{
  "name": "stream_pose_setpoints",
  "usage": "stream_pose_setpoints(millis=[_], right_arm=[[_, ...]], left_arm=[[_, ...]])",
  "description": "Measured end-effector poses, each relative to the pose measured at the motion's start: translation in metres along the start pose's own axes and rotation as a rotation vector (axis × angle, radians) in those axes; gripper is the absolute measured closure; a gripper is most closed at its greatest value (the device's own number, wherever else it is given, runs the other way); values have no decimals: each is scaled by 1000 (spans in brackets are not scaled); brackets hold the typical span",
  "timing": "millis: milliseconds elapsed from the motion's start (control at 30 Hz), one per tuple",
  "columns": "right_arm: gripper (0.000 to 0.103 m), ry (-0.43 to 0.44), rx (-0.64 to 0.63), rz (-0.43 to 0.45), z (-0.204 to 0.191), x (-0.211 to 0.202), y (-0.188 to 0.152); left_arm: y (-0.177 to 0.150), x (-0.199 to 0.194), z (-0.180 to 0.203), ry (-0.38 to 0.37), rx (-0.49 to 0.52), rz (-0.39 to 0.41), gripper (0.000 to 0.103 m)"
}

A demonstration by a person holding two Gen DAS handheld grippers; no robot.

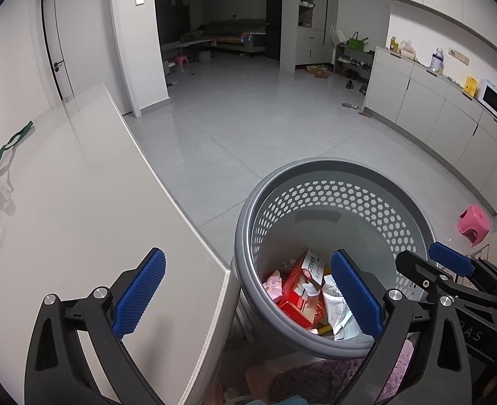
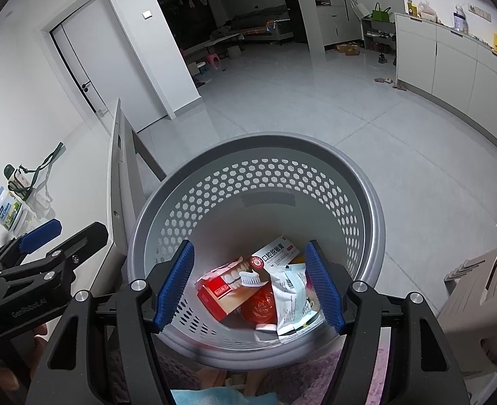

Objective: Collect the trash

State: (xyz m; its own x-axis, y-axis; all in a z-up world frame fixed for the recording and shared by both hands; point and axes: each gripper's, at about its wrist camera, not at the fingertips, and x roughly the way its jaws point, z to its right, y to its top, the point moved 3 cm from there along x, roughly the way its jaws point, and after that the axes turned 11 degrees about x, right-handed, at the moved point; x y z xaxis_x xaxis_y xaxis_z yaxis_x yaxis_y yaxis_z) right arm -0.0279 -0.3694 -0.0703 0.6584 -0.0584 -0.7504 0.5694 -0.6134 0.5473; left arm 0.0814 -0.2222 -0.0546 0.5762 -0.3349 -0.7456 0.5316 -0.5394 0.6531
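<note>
A grey perforated basket point(image 1: 332, 175) point(image 2: 255, 145) stands on the floor against the white table's corner. Trash lies inside it: a red toothpaste box point(image 1: 302, 287) point(image 2: 224, 287), a white printed packet point(image 2: 288, 290) point(image 1: 336, 307), a red crumpled wrapper point(image 2: 258, 305) and a pink wrapper point(image 1: 272, 283). My right gripper point(image 2: 250, 285) point(image 1: 423, 258) hangs open above the basket's near rim with nothing between its blue pads. My left gripper point(image 1: 248, 290) point(image 2: 76, 233) is open too and holds nothing; one finger is over the table corner, the other over the basket.
The white table point(image 1: 79, 219) point(image 2: 79, 155) carries a jar point(image 2: 7, 211) and a bottle with a green lanyard point(image 2: 19, 177) at its far left. A pink stool point(image 1: 472, 222) and a beige slatted chair point(image 2: 484, 290) stand to the right. Grey tiled floor lies beyond.
</note>
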Motion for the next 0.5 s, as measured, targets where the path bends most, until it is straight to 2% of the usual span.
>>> stream_pose_setpoints(millis=[500], right_arm=[[38,-1,-6,2,0,1,-3]], left_arm=[[0,-2,-6,16,-16,-5,6]])
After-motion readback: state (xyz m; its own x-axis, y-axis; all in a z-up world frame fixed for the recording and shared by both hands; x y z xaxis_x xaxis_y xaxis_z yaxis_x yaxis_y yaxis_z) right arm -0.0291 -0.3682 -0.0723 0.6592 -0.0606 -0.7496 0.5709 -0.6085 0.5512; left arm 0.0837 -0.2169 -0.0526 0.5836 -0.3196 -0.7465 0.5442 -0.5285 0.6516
